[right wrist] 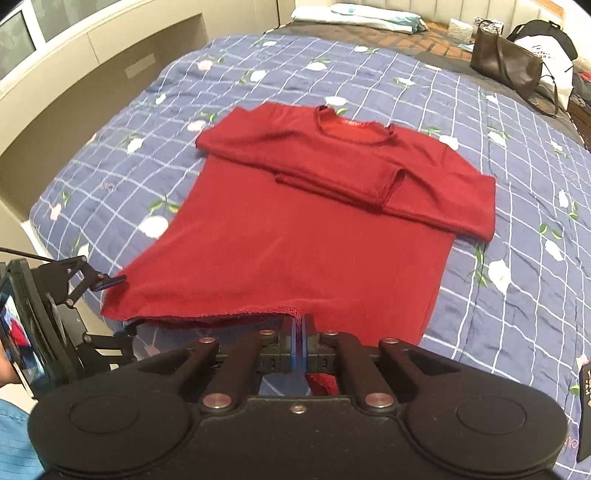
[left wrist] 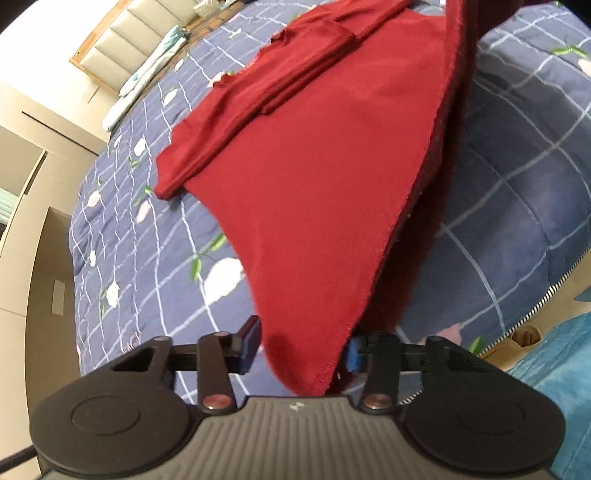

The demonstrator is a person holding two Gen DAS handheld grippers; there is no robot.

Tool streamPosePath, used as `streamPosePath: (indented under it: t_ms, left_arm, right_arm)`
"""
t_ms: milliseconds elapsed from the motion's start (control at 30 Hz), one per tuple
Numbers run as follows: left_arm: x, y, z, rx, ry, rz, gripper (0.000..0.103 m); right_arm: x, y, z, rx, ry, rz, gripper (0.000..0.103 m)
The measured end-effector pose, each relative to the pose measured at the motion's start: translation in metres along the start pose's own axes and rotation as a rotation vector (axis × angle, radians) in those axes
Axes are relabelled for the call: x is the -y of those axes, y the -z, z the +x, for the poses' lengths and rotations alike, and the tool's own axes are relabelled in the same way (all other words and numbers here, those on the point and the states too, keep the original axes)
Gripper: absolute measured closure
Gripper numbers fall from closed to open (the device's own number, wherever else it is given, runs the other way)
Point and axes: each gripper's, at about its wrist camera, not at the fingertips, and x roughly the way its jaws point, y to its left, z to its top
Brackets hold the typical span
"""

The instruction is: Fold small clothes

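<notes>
The right gripper point(right wrist: 298, 341) pinched the shirt point(right wrist: 314, 236) hem. Only its view showed the bag point(right wrist: 506, 66). The left gripper point(left wrist: 301, 349) stood part-open around the hem.

No text reads clearly; only faint pinkish letters, illegible, are stitched on the blue checked quilt point(right wrist: 110, 188).

Shirt point(right wrist: 295, 240): showing solid dark red, with a brighter red inside the collar.
Quilt point(right wrist: 498, 110): showing blue-grey, carrying a white grid with white flowers and green leaves.
Pillows point(right wrist: 354, 16): showing white and pale teal at the quilt's far edge.
Handbag point(right wrist: 506, 66): showing dark brown at the far right corner.
Gripper pads point(right wrist: 299, 339): showing blue on black frames.
</notes>
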Motion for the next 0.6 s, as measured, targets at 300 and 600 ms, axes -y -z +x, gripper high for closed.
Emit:
streamPosePath:
  t_ms: [300,600]
  left_arm:
    - [-0.026,-0.002,-0.032,0.1,0.02,-0.038,0.101]
    - [-0.027,0.004,-0.052,0.108,0.021,0.009,0.101]
  right_arm:
    - [-0.007,0.007,-0.009,0.012,0.017,-0.034,0.101]
    - [0.002,0.031,-0.023,0.042,0.015,0.001,0.102]
